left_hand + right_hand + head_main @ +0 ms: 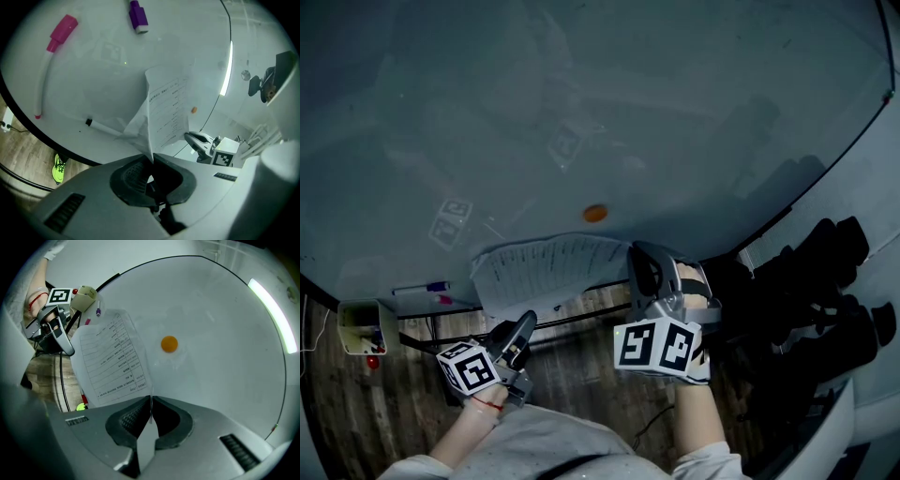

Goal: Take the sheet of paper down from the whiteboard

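The printed sheet of paper [548,267] hangs in front of the whiteboard's [581,103] lower part, held at two edges. My left gripper [525,326] is shut on its lower left edge; in the left gripper view the crumpled paper [164,110] runs into the closed jaws of the left gripper [151,161]. My right gripper [643,270] is shut on the sheet's right edge, and the paper [110,362] enters the closed jaws of the right gripper [151,401]. An orange magnet [595,213] sits on the board above the sheet, apart from it.
A pink marker [55,44] and a purple one [138,16] rest along the board's tray [427,292]. A small cup [364,328] hangs at the tray's left end. Dark chairs [825,291] stand to the right, over wooden floor [581,370].
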Tool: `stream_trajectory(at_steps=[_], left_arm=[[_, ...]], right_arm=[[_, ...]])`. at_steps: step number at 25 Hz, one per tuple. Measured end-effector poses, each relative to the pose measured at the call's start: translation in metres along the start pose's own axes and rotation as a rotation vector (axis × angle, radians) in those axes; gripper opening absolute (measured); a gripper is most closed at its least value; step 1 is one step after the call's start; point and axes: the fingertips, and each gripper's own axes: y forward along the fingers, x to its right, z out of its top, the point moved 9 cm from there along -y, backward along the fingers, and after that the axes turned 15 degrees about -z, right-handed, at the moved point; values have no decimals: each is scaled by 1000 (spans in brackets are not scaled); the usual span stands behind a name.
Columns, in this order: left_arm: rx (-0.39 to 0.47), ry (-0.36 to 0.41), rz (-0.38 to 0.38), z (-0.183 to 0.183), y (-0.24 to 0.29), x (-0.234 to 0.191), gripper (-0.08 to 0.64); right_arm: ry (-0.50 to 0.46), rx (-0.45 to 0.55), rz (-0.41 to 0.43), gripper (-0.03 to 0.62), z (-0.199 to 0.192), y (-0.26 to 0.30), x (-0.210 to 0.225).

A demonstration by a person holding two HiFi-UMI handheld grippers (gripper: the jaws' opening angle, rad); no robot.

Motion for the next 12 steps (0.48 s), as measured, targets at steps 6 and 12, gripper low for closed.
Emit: stream_trajectory(at_steps=[6, 12], left_arm=[[24, 7, 16, -10, -11, 5, 14], [50, 32, 37, -21, -27, 11, 14]], right_arm=[[7, 24, 12, 29, 4, -13, -5], [17, 38, 21, 29, 6, -33, -15]])
